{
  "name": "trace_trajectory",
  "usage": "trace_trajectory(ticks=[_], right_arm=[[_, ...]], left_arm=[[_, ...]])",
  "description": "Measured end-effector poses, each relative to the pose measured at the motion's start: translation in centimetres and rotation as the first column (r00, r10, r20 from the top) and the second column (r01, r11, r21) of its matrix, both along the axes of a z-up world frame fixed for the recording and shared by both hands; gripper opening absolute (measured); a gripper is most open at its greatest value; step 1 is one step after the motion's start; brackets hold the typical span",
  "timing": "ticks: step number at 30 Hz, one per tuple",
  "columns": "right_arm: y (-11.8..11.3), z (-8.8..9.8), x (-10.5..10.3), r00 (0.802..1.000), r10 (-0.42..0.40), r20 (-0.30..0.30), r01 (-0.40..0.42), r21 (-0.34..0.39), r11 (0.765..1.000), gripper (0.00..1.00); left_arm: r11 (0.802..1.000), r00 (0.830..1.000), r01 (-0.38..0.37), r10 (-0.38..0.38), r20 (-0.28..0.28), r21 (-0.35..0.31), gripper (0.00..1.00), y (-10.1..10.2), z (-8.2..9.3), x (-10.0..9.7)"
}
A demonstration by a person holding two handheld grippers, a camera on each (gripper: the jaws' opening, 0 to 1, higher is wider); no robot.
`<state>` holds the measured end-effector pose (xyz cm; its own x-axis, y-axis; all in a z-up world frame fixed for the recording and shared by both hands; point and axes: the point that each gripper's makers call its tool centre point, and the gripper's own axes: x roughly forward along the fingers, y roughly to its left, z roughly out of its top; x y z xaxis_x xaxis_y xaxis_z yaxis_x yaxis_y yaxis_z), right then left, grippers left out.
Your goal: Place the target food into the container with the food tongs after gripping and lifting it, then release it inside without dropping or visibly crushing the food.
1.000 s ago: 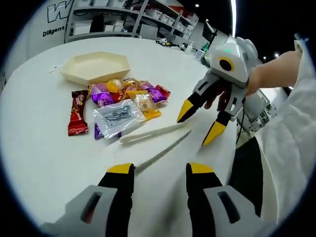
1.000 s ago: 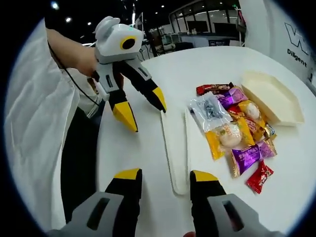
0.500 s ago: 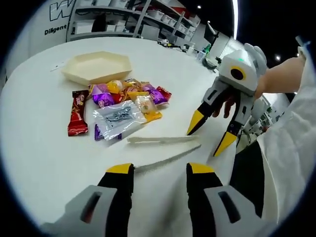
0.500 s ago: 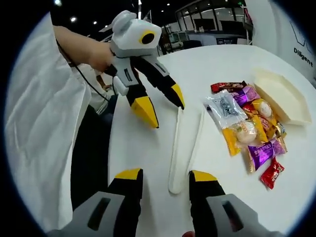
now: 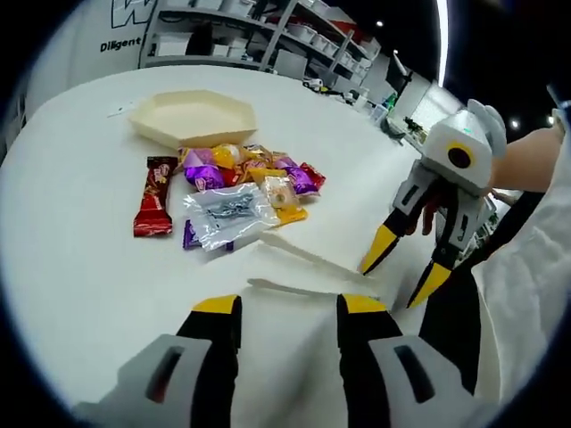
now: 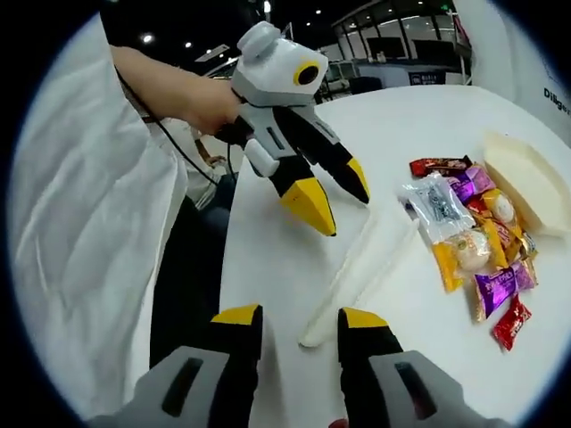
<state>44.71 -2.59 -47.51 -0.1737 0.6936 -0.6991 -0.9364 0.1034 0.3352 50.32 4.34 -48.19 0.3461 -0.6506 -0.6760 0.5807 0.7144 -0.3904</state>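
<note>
Moved: tongs (image 5: 303, 272) now lie swung round on the table (image 5: 71, 259), joined end toward frame bottom in right gripper view; right gripper (image 5: 406, 272) sits further right in left gripper view than a second ago.
Left gripper: (image 5: 278, 308) bottom centre, jaws apart, grasping nothing, tips just short of the tongs.
Right gripper: jaws spread, empty, hovering just beside the tongs' right end; likely lining up for the pickup.
Tongs: white, flat on table, lower centre, arms splayed; untouched, so task looks barely begun.
Food: wrapped snacks (image 5: 236, 183) piled centre-left, red bar (image 5: 153, 196) at left edge of pile, clear packet (image 5: 223, 209) nearest the tongs. Which is the target: can't tell.
Container: cream hexagonal tray (image 5: 192, 118), upper left, just beyond the pile, nothing seen inside.
Person: sleeve (image 6: 80, 223) fills left of right gripper view.
</note>
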Motion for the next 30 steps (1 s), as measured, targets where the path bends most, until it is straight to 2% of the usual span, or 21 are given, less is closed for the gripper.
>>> trace_trajectory(ticks=[4, 15, 18, 26, 27, 28, 30], right_arm=[[0.1, -0.1, 0.9, 1.0, -0.027, 0.009, 0.027, -0.002, 1.0, 0.33], [0.4, -0.4, 0.4, 1.0, -0.001, -0.003, 0.001, -0.015, 1.0, 0.35], [0.7, 0.0, -0.3, 1.0, 0.023, -0.017, -0.023, -0.002, 1.0, 0.3], [1.9, -0.2, -1.6, 0.998, 0.064, -0.02, -0.064, -0.007, 0.998, 0.33], [1.9, -0.1, -1.4, 0.998, 0.062, -0.01, -0.062, -0.007, 0.998, 0.31], [2.0, 0.3, -0.3, 1.0, 0.011, 0.008, -0.011, 0.011, 1.0, 0.3], [1.8, 0.8, 0.9, 0.998, -0.061, -0.008, 0.061, 0.039, 0.997, 0.3]], left_arm=[[1.0, 1.0, 0.014, -0.014, -0.016, -0.014, 0.4, -0.9, -0.1, -0.3], [0.998, 0.997, 0.067, -0.068, -0.037, -0.021, 0.4, -2.6, -0.5, -1.3], [0.997, 0.997, 0.068, -0.069, -0.034, -0.032, 0.4, -2.9, -0.2, -1.2], [0.997, 0.997, 0.069, -0.07, -0.035, -0.031, 0.4, -2.9, -0.2, -1.2], [0.997, 0.997, 0.071, -0.072, -0.033, -0.028, 0.4, -2.9, -0.2, -1.3], [0.997, 0.997, 0.07, -0.071, -0.031, -0.026, 0.4, -2.8, -0.2, -1.3], [0.998, 0.997, 0.063, -0.064, -0.032, -0.027, 0.4, -2.6, -0.1, -1.2]])
